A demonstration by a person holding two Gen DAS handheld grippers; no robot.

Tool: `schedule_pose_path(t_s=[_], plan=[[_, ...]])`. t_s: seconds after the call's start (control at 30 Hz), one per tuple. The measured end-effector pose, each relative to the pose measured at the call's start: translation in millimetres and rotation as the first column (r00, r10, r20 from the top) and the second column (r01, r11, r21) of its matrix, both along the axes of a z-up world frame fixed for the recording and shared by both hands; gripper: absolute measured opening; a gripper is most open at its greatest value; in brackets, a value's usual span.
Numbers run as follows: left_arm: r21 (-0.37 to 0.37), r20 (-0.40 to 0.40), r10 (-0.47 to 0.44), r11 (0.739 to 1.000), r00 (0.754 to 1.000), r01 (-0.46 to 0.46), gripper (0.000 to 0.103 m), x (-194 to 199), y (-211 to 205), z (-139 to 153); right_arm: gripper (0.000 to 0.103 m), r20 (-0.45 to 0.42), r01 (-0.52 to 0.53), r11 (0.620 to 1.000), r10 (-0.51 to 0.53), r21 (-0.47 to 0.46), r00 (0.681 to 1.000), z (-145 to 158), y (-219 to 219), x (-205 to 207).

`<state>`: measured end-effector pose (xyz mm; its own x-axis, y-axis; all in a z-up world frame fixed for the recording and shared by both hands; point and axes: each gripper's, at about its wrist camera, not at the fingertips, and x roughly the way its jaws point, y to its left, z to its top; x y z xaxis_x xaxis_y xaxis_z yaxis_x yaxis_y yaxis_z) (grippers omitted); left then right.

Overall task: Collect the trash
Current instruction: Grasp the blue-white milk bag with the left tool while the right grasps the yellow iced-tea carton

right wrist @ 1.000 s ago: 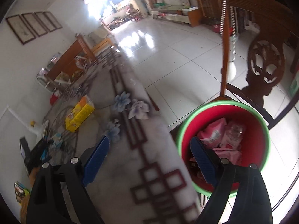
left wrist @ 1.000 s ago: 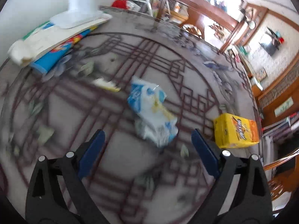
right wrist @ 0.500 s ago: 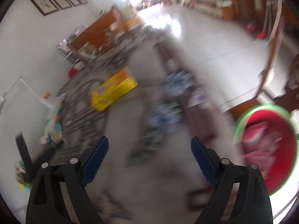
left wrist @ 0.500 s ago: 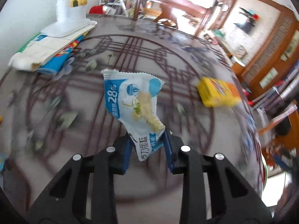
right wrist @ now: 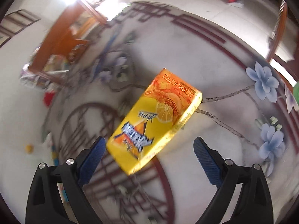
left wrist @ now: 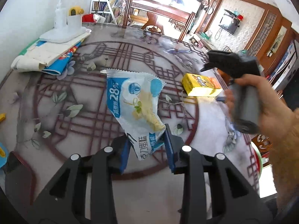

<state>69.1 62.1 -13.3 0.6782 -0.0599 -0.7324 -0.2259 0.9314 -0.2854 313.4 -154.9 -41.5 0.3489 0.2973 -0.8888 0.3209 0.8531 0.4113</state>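
Observation:
My left gripper (left wrist: 146,146) is shut on the lower end of a blue and white snack wrapper (left wrist: 133,100) and holds it up above the patterned table (left wrist: 93,112). A yellow juice carton (left wrist: 200,85) lies on the table to the right. In the right wrist view the carton (right wrist: 157,119) lies flat just in front of my open right gripper (right wrist: 149,152), its near end between the fingertips. The right gripper's body and the hand holding it (left wrist: 243,93) show at the right of the left wrist view.
A stack of papers and books (left wrist: 48,56) with a white lamp base (left wrist: 65,29) sits at the table's far left. A green and red bin rim (left wrist: 260,158) shows past the table's right edge. Wooden chairs and furniture stand behind.
My left gripper closed on the wrapper and lifted it off the table. My right gripper swung from the red bin to the table and came up to the yellow carton.

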Motion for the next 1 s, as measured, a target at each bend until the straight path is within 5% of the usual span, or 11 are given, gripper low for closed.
schedule_pose_path(t_s=[0.2, 0.43, 0.53, 0.6, 0.77, 0.83, 0.9, 1.0], plan=[[-0.015, 0.036, 0.008, 1.000, 0.999, -0.007, 0.033, -4, 6, 10, 0.095, -0.006, 0.006, 0.995, -0.006, -0.095, 1.000, -15, 17, 17], [-0.047, 0.030, 0.008, 0.999, 1.000, -0.007, 0.033, -3, 8, 9, 0.094, -0.015, -0.246, 0.932, 0.252, -0.267, 0.968, -3, 50, 31], [-0.028, 0.029, 0.001, 1.000, 1.000, -0.001, 0.033, -1, 6, 8, 0.077, -0.016, -0.333, 0.908, 0.341, -0.255, 0.940, -1, 61, 27], [-0.044, 0.022, 0.006, 0.999, 1.000, -0.005, 0.033, -1, 9, 6, 0.047, 0.000, -0.374, 0.893, 0.386, -0.252, 0.922, 4, 65, 20], [-0.052, 0.017, 0.023, 0.998, 1.000, -0.022, 0.033, -2, 11, 4, 0.024, -0.029, -0.482, 0.832, 0.494, -0.275, 0.869, 15, 73, 4], [-0.054, 0.019, 0.020, 0.998, 1.000, -0.019, 0.033, -3, 10, 5, 0.026, -0.018, -0.482, 0.846, 0.491, -0.227, 0.871, 14, 68, 4], [-0.049, 0.023, 0.018, 0.999, 1.000, -0.017, 0.033, -3, 9, 7, 0.063, -0.003, -0.438, 0.876, 0.446, -0.202, 0.895, 15, 61, 4], [-0.053, 0.026, 0.021, 0.998, 0.999, -0.019, 0.033, -3, 10, 8, 0.079, 0.033, -0.377, 0.901, 0.393, -0.213, 0.919, 21, 60, 6]])
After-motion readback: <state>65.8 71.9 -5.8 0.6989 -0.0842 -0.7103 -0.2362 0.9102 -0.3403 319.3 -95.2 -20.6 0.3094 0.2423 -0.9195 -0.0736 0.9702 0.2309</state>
